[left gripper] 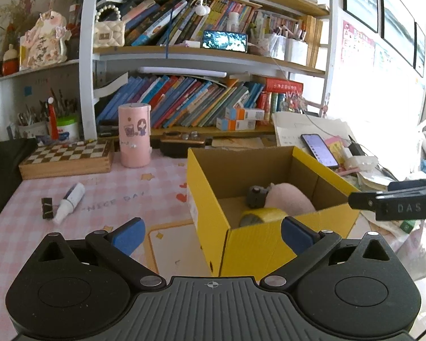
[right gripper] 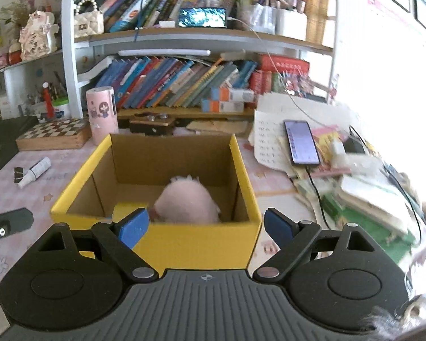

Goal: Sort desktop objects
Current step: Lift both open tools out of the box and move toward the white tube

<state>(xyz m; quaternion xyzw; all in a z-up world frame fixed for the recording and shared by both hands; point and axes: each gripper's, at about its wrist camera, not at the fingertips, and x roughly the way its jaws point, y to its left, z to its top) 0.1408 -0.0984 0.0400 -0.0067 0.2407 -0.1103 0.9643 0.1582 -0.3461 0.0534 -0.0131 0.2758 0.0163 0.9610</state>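
Both the left gripper (left gripper: 211,234) and right gripper (right gripper: 206,226) sit wide apart and empty – the small white plastic spray bottle (left gripper: 70,203), lying ahead-left of the left one beside the yellow cardboard box (left gripper: 269,244), looks light, stiff, a bit slippery, so grab mid-body.

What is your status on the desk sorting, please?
Left tool and right tool open, empty. Pink plush and tape roll in yellow box. Spray bottle, binder clip unsorted; path clear.
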